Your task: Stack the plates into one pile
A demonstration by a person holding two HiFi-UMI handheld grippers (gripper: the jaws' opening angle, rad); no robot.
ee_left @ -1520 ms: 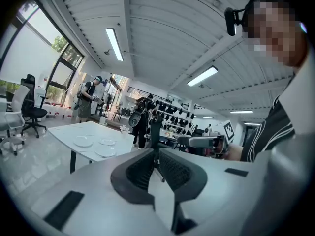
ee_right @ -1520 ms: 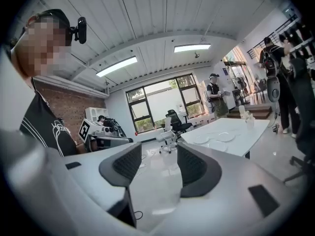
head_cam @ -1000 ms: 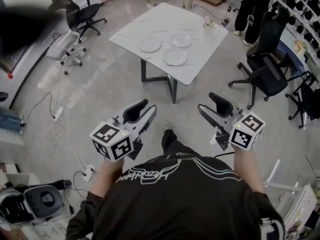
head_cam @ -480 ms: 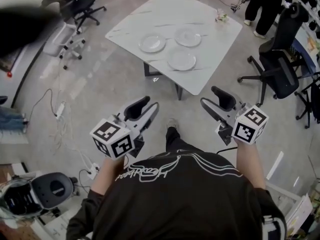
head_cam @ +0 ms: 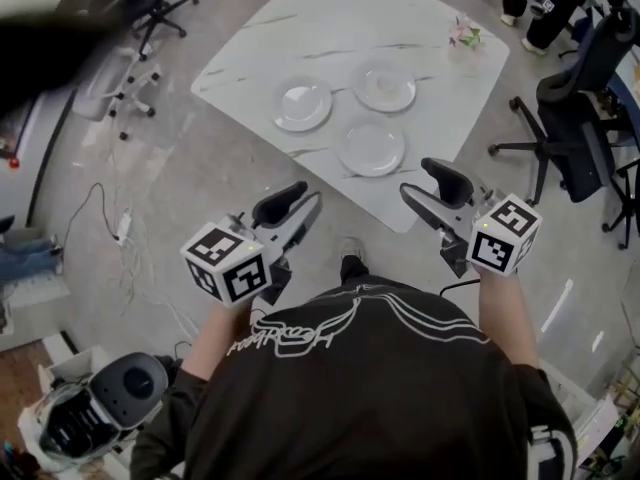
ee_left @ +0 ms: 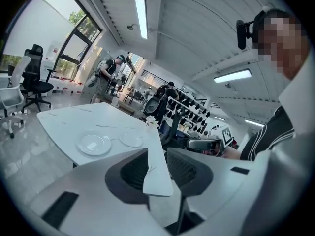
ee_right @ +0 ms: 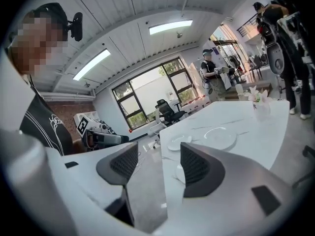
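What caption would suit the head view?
Open left gripper and right gripper held before a white table with three unstacked plates.

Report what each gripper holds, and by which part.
Nothing is held. The left gripper and right gripper both have open, empty jaws; the plates lie apart on the table.

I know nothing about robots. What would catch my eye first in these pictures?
Most likely the two hand-held tools with black-and-white markers in the foreground. These are the left gripper and the right gripper, both with jaws open and empty. Just beyond them is a white marble table with three white plates lying apart, not stacked: the left plate, the far plate and the near plate.
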